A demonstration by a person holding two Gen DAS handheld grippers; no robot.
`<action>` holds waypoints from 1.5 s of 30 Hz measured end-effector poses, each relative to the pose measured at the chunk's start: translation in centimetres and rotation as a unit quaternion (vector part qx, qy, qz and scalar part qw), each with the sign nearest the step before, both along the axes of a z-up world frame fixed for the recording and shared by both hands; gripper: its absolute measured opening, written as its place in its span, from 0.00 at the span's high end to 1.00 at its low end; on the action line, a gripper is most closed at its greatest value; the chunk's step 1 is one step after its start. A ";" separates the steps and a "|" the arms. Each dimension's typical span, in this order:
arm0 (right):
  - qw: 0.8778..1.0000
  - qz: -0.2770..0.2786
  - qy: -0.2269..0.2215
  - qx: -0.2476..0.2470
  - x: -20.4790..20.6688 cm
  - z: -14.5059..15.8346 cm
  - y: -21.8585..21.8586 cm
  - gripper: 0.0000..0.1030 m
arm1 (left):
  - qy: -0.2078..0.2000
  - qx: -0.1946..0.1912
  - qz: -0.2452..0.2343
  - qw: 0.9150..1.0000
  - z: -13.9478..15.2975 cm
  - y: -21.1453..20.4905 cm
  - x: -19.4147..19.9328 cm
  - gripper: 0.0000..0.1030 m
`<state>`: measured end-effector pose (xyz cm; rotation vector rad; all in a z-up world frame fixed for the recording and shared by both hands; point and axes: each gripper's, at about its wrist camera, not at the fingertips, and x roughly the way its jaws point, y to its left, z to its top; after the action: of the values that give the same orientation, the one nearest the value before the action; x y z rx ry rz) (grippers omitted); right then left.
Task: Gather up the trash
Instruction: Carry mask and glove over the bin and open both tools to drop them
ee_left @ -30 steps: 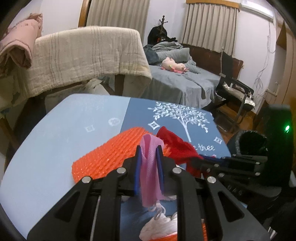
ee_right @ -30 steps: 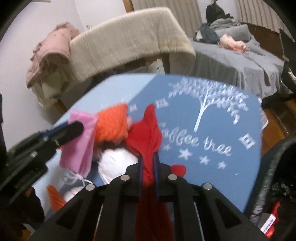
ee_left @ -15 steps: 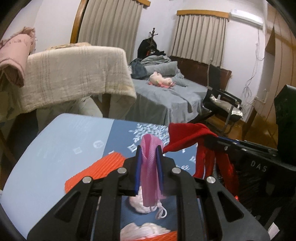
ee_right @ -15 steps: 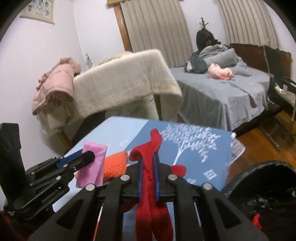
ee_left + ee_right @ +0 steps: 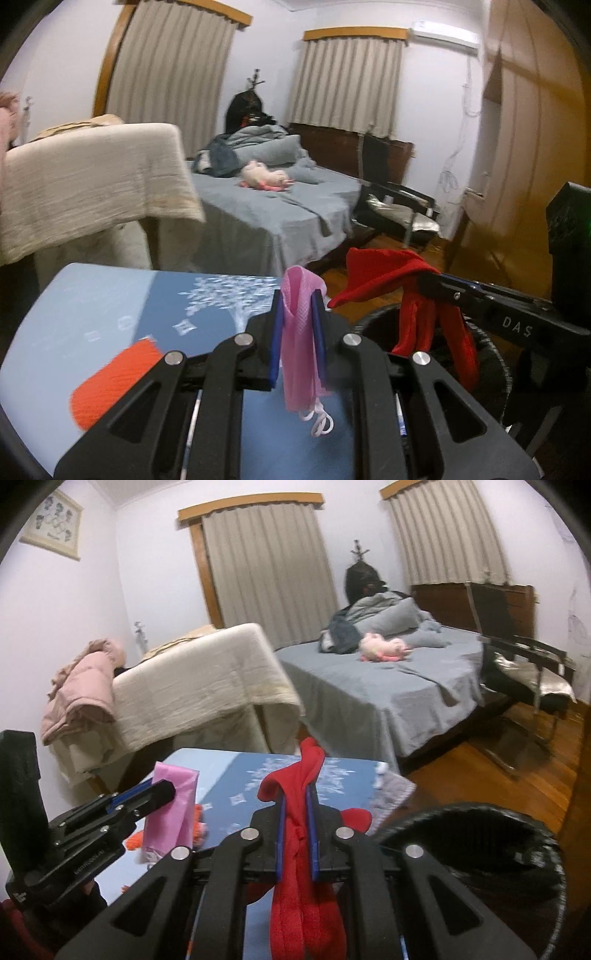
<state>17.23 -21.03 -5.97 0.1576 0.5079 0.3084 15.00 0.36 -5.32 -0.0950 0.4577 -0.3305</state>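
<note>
Left wrist view: left gripper [image 5: 297, 332] was pinched on the pink mesh piece [image 5: 299, 354], white loops dangling under it. Since a second earlier both tools had lifted off the blue table [image 5: 110, 306] and swung right; the orange mesh sheet [image 5: 110, 384] that sat right under the fingers was now low-left and left behind. Right gripper [image 5: 430, 284] was clamped on the red cloth [image 5: 406, 295], which had gone from lying on the table to hanging over the black bin [image 5: 487, 365].

Right wrist view: same read, red cloth [image 5: 299, 812] squeezed between the blue pads, bin rim [image 5: 480, 812] just right of it and much bigger in frame than before. Pink piece [image 5: 173, 805] off the table too.

Judgement: carry phase, both items nearly at drop point; red looked ready to release, pink needed a bit more rightward travel. Orange and white scraps remained on the table.
</note>
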 end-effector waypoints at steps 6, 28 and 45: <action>0.999 -0.050 0.011 -0.009 -1.3 -0.7 -4.6 0.90 | 0.006 -0.005 -0.046 0.999 -0.7 -4.9 0.4 0.86; 0.984 -0.166 0.061 -0.029 -2.9 -4.9 -14.0 0.70 | 0.053 0.006 -0.144 0.988 -4.8 -15.2 2.9 0.75; 0.989 -0.140 0.031 -0.038 -3.5 -4.7 -8.4 0.06 | 0.048 0.033 -0.038 0.998 -4.9 -5.4 0.5 0.28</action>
<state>13.75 -29.39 -10.68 0.1635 0.5505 0.0099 15.53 -5.05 -10.22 -0.0288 0.5680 -0.3857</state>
